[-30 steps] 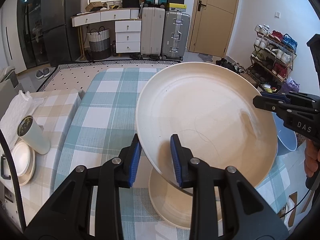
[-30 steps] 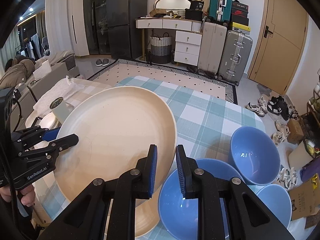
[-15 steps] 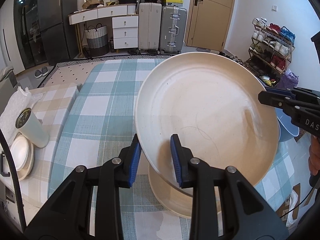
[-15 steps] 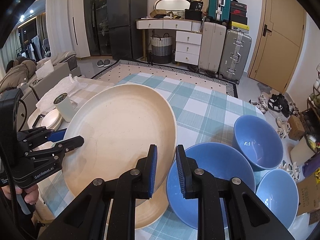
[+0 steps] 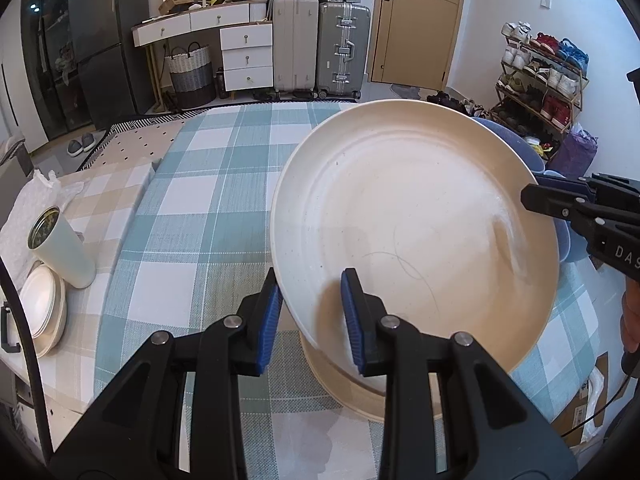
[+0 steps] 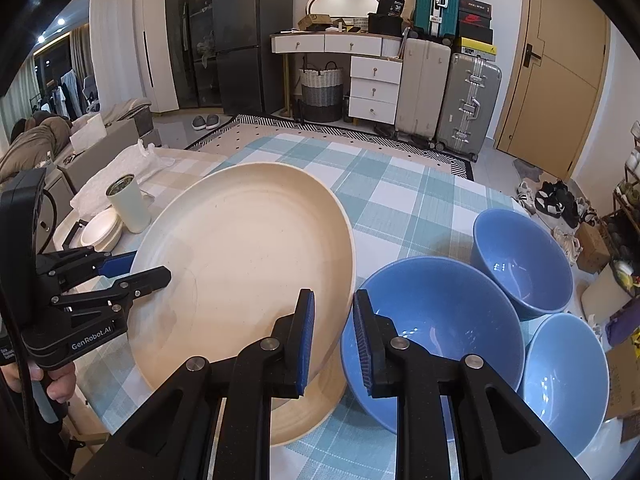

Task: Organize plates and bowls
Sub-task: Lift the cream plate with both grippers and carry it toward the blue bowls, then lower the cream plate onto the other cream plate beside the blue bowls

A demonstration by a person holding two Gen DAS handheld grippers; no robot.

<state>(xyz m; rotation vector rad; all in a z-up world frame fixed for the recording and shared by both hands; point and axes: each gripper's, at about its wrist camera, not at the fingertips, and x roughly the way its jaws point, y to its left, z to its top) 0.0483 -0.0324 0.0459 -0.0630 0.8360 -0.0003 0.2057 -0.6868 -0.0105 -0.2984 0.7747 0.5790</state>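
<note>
A large cream plate [image 5: 416,236] hangs tilted over the checked table, held by two opposite rims. My left gripper [image 5: 311,280] is shut on its near rim. My right gripper [image 6: 331,300] is shut on the opposite rim of the same plate [image 6: 240,264]. Each gripper also shows in the other's view, the right gripper [image 5: 536,196] at the plate's right edge and the left gripper [image 6: 148,267] at its left edge. A second cream plate [image 5: 340,384] lies flat on the cloth just beneath the held one. Three blue bowls stand to the right: a large one [image 6: 436,328] and two smaller ones [image 6: 520,256] [image 6: 564,376].
A pale tumbler [image 5: 66,252] and a stack of small white plates [image 5: 42,308] sit on the lower side table at the left. The table with the checked cloth [image 5: 200,208] stretches away behind the plate. Its right edge drops to a floor with boxes and shoes.
Both grippers have sunk with the cream plate, which now hangs closer over the plate on the table. Both grips look unchanged.
</note>
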